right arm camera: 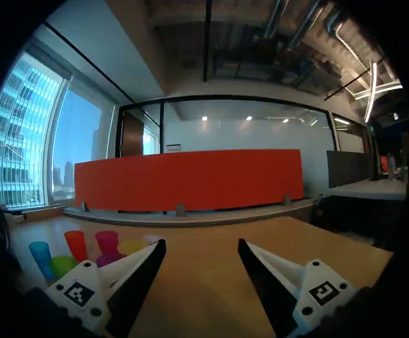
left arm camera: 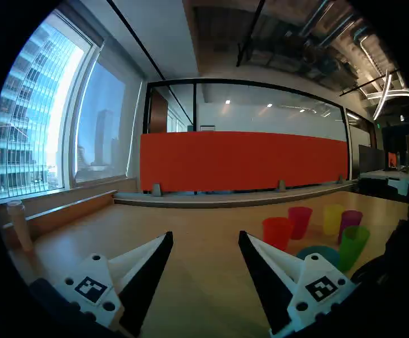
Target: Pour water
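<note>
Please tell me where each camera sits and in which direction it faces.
Left gripper view: rides on the left tongs, seen open below; faces along the table to the orange partition, cups at right.
Right gripper view: rides on the right tongs, seen open below; faces the same way, cups at left.
Shared: table, orange partition, cups.

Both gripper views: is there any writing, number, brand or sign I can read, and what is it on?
No legible text anywhere.
Small white sign on the glass wall: too small to read.
Square markers on the left gripper and right gripper: black-and-white patterns, no letters.
Coloured cups: no print visible.
</note>
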Tool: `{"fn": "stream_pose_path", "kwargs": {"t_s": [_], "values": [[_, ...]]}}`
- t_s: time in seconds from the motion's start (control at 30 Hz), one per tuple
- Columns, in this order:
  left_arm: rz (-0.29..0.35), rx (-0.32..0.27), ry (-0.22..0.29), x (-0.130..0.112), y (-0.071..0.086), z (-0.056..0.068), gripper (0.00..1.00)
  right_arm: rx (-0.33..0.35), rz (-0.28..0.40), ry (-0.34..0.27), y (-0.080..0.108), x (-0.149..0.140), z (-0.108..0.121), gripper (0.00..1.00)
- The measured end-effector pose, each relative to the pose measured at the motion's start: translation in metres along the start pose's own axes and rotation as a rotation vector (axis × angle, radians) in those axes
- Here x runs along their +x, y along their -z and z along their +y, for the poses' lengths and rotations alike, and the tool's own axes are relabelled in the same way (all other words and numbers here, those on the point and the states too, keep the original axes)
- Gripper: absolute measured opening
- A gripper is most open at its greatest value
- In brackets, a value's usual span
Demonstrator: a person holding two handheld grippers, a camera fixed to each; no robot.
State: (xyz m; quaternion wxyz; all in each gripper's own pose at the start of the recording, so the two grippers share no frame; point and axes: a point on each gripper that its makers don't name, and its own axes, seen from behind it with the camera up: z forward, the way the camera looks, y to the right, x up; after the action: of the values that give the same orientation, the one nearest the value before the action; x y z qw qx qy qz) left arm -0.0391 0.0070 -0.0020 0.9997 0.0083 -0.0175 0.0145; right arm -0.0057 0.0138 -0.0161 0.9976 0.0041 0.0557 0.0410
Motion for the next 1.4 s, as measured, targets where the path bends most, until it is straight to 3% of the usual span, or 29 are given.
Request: {"fn": "stream_pose_path", "kwargs": {"t_s": [0.7, 1.1, 1.4], "values": [[0.0, 0.0, 0.0, 0.0, -0.001, -0.001, 0.86, 0.02, 0.011, -0.002, -0.006, 0.006, -0.007, 0.99], [0.0, 0.0, 0.0, 0.001, 0.0, 0.0, 0.86, 0.033, -0.008, -0.026, -0.009, -0.005, -0.021, 0.99], [0.0, 0.0, 0.0, 0.001, 0.0, 0.0, 0.86, 0.022, -0.025, -0.006, -0.011, -0.012, -0.022, 0.99]]}}
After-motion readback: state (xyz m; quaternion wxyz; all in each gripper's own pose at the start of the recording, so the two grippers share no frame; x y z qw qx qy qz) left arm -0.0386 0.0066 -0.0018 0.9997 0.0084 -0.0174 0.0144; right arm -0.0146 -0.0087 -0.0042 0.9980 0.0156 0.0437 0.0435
